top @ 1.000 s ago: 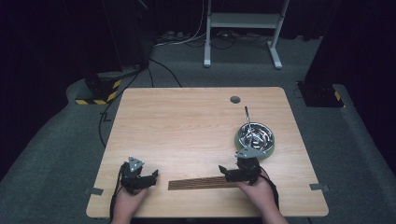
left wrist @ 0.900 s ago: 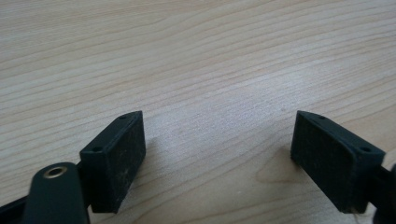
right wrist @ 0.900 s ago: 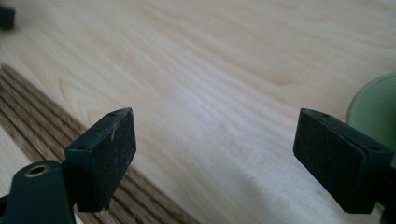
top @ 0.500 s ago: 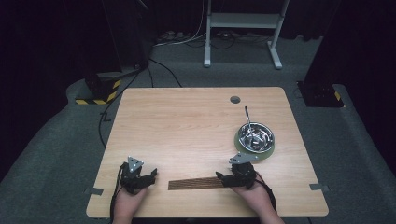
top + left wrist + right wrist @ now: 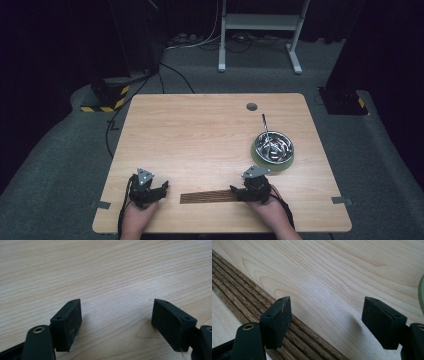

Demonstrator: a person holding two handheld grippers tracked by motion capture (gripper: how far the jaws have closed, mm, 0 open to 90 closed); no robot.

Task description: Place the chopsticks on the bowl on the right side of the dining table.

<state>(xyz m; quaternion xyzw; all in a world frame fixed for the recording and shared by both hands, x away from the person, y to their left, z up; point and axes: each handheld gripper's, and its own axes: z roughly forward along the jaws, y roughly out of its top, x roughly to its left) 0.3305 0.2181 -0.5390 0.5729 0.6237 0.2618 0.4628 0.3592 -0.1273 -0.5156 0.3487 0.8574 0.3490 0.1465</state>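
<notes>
A flat bundle of dark brown wooden strips [image 5: 207,197] lies near the table's front edge, between my two grippers. My right gripper [image 5: 236,191] sits at the bundle's right end and points left. In the right gripper view my right gripper [image 5: 325,315] is open; its left jaw stands over the strips [image 5: 237,285] and bare wood lies between the pads. Its jaws have just been closing a little. My left gripper [image 5: 162,188] rests left of the bundle, apart from it. Its jaws [image 5: 116,315] are open over bare table and have also narrowed slightly, with nothing between them.
A metal bowl [image 5: 274,146] stands on a green plate [image 5: 258,159] at the right of the wooden table [image 5: 200,130], with a utensil handle [image 5: 264,125] sticking out of it. A round cable hole [image 5: 251,106] lies near the far edge. The green plate's rim [image 5: 422,290] shows at the right.
My right gripper has sunk and shifted left, away from the bowl, to the right end of the strips. The left gripper has stayed in place.
</notes>
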